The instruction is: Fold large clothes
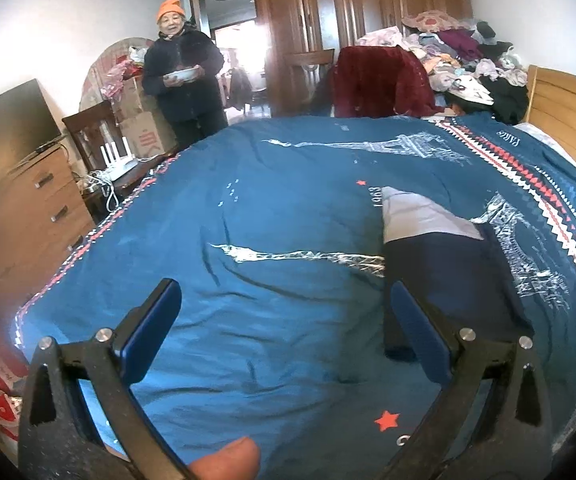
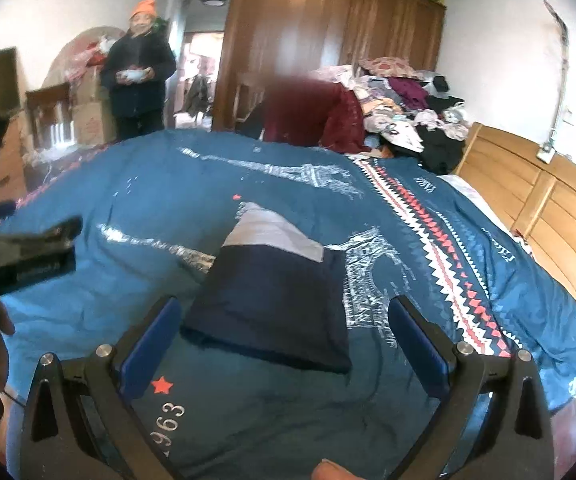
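Note:
A folded garment [image 1: 439,268], navy with a pale grey upper part, lies flat on the blue Eiffel-tower bedspread [image 1: 268,200]. My left gripper [image 1: 284,320] is open above bare bedspread, and the garment lies just past its right finger. In the right wrist view the same garment [image 2: 272,296] lies straight ahead. My right gripper [image 2: 284,312] hovers open over its near edge, holding nothing. The left gripper [image 2: 28,256] shows as a dark blur at the left of that view, apart from the garment.
A person in an orange hat [image 1: 184,76] stands at the far side of the bed holding a bowl. A heap of loose clothes [image 1: 459,56] and a dark red garment [image 1: 379,80] lie at the far right. The wooden headboard [image 1: 563,112] is right, a dresser [image 1: 28,216] left.

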